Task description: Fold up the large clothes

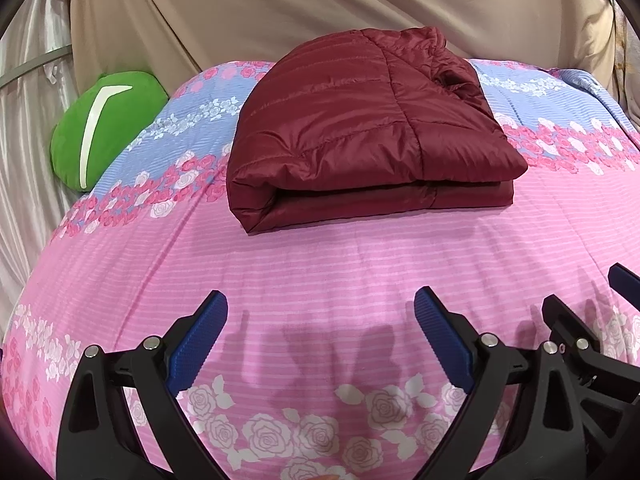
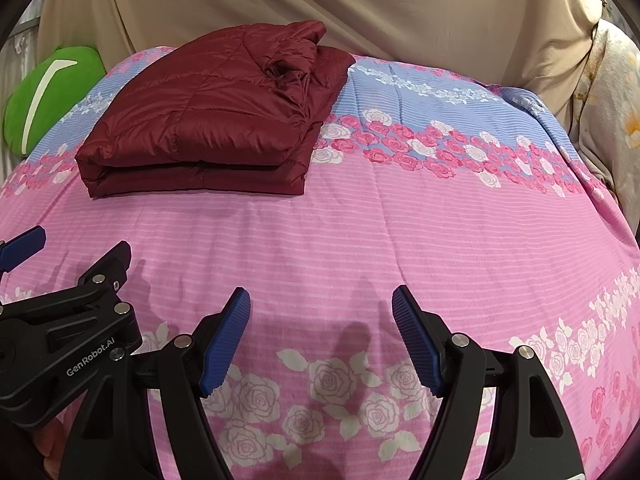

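**Jacket folded on the bed, both grippers empty**

At the far left a green cushion (image 1: 106, 128) is seen against the pale drapes (image 1: 320, 4), just off the edge of the bed (image 1: 320, 264). Beside it, towards the back of the flowered cover, the dark red quilted jacket (image 1: 368, 128) is laid as a thick rectangular bundle. Its layers are stacked with the folded edge facing the cameras, and the hood or collar is bunched at the far right corner.

In front, well apart from the jacket, the left gripper (image 1: 320, 340) is held over bare pink cover, spread wide with nothing between the blue pads (image 1: 198, 344). To its right, just beside it, the right gripper (image 2: 320, 336) is held the same way, wide and empty.

The folding is judged to be finished or nearly so. If a last touch is wanted, the bunched corner should be pressed flat and tucked inside the outline, and the slippery, puffy fabric should be smoothed from the fold outward so that trapped air is let out and the layers are not pushed askew. The bundle is best left unlifted, since it could spring open.
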`<state>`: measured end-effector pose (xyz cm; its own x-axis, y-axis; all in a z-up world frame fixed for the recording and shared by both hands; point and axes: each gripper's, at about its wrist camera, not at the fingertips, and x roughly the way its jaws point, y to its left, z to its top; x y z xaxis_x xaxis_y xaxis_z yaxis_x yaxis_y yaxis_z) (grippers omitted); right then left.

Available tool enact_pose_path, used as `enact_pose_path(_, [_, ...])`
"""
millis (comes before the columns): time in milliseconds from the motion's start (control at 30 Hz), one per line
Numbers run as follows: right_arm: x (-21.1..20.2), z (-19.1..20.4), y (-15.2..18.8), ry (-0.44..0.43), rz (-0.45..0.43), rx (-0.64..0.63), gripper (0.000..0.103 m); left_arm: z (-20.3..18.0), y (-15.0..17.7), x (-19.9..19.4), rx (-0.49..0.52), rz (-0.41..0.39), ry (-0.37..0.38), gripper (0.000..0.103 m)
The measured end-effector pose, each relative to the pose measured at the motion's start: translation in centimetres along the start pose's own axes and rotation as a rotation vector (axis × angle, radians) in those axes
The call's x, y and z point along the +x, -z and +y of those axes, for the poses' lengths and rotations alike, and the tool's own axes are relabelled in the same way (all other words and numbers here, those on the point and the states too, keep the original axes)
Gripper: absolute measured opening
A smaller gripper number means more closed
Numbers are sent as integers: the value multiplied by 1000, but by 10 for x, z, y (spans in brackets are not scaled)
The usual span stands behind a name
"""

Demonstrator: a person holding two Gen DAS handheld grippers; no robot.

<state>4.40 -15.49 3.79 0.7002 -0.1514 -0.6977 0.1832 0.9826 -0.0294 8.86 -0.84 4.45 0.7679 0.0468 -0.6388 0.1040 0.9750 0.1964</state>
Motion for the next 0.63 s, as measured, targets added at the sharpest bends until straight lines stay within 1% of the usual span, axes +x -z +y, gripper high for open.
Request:
enact_pose_path(100, [0, 0, 0, 1, 0, 0, 72, 0, 0, 1, -5, 3, -3, 94])
enact_pose_path(200, [0, 0, 0, 0, 1, -1, 72, 2, 0, 3, -17, 14, -3, 98])
enact_pose_path(300, [-1, 0, 0, 2, -2, 1, 72, 4, 1, 4, -28, 20, 6, 98])
enact_pose_path(467, [-2, 2, -1, 4, -5, 8, 72, -1, 1, -2, -18, -4, -28, 96])
enact_pose_path(633, [-2, 2, -1, 3, -6, 8, 72, -2, 2, -2, -19, 0, -19, 94])
